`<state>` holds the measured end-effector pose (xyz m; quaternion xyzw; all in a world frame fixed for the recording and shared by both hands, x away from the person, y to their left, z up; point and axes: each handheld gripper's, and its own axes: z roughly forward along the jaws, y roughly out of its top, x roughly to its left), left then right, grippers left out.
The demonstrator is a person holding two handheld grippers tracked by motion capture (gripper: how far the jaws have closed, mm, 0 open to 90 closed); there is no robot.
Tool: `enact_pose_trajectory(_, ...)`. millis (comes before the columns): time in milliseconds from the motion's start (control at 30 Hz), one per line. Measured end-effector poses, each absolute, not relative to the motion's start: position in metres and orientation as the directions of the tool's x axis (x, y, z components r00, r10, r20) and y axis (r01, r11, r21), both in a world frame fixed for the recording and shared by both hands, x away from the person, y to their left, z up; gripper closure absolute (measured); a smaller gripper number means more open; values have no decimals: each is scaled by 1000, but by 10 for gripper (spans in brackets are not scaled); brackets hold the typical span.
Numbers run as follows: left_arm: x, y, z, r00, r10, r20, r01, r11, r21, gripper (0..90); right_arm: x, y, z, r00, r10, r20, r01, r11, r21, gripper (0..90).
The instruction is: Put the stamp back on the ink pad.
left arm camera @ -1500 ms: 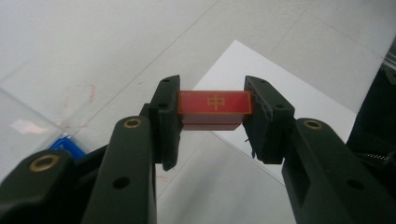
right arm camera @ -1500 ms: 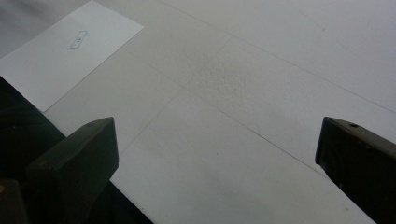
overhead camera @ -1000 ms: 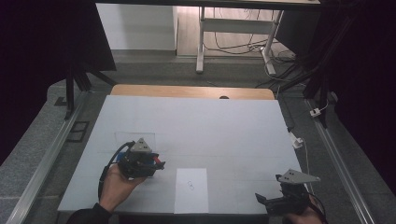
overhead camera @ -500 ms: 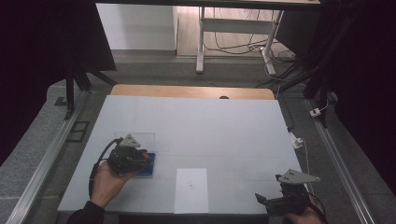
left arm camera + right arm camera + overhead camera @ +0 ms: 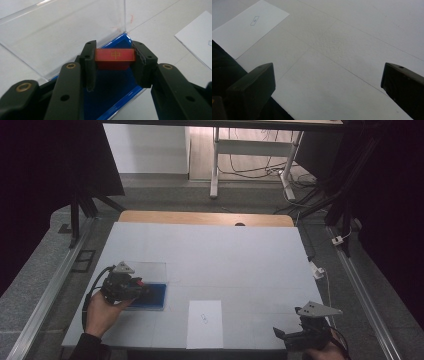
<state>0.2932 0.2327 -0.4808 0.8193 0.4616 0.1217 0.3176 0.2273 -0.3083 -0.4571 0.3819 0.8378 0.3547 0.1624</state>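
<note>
My left gripper [image 5: 115, 58] is shut on a small red block [image 5: 115, 54] with a gold mark on its face. It holds the block over the blue base [image 5: 113, 97] of a case whose clear lid [image 5: 62, 32] stands open behind. In the high view the left gripper [image 5: 142, 290] sits at the table's left, over the blue case [image 5: 152, 296], with the clear lid [image 5: 147, 269] beyond it. My right gripper [image 5: 328, 82] is open, nothing between its jaws, above bare white table. From above, the right gripper [image 5: 280, 334] rests at the near right corner.
A white sheet [image 5: 205, 322] with a small printed mark lies at the table's near middle, also seen as the sheet [image 5: 249, 27] in the right gripper view. The white table [image 5: 225, 255] ends at a wooden strip [image 5: 200, 217] at the back. Metal rails run along both sides.
My left gripper has moved left and slightly toward the near edge with the red block, ending over the blue case. The right gripper has stayed where it was.
</note>
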Motion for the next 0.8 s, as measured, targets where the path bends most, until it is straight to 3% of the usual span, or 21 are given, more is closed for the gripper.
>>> enact_pose_trajectory(200, 294, 228, -487, 567, 822, -50, 669, -424, 611, 584, 227, -308, -457, -656, 755, -1, 525, 457, 718, 0)
enact_pose_trajectory(500, 298, 227, -497, 558, 828, -54, 705, -438, 558, 584, 227, -308, -457, -658, 753, -5, 522, 461, 718, 0)
enact_pose_trajectory(800, 299, 228, -498, 556, 828, -67, 706, -428, 564, 583, 227, -308, -457, -657, 754, -3, 524, 460, 717, 0)
